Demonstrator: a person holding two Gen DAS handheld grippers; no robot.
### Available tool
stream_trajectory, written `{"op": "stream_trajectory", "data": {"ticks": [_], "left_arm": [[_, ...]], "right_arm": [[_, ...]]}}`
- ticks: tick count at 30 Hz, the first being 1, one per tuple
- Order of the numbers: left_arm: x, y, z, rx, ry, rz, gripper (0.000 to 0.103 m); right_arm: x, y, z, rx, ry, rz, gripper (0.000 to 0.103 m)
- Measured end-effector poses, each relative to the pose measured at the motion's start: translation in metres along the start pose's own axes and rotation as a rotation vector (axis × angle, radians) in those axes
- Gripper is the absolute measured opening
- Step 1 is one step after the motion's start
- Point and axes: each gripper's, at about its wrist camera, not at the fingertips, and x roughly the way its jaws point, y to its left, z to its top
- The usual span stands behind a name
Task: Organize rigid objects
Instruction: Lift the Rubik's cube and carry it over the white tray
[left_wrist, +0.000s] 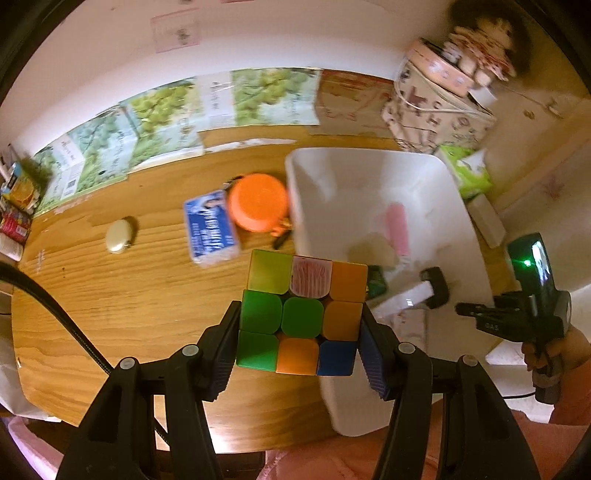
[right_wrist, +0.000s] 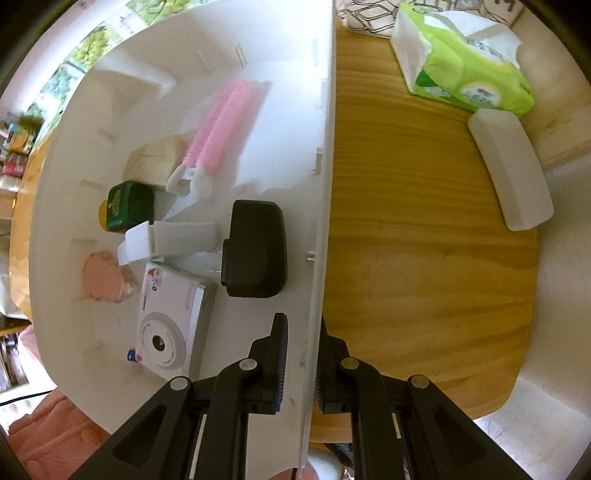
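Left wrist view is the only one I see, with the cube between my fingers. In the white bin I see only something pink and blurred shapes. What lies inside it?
Observer: A pink clip, a black adapter, a green box and a white camera box lie in the white bin.
Operator: Is the right gripper holding anything?
Observer: Yes, the right gripper is clamped on the bin's side wall, one finger inside, one outside.
Operator: What lies beyond the bin?
Observer: A green tissue pack and a white case on the table.
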Motion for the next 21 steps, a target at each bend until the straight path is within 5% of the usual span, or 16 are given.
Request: {"op": "stream_trajectory", "data": {"ticks": [21], "left_arm": [[0.045,-0.105,-0.022,-0.009,0.069,-0.089,0.062]], "right_arm": [[0.015,0.033,0.016,-0.243,0.045,0.054,0.013]]}}
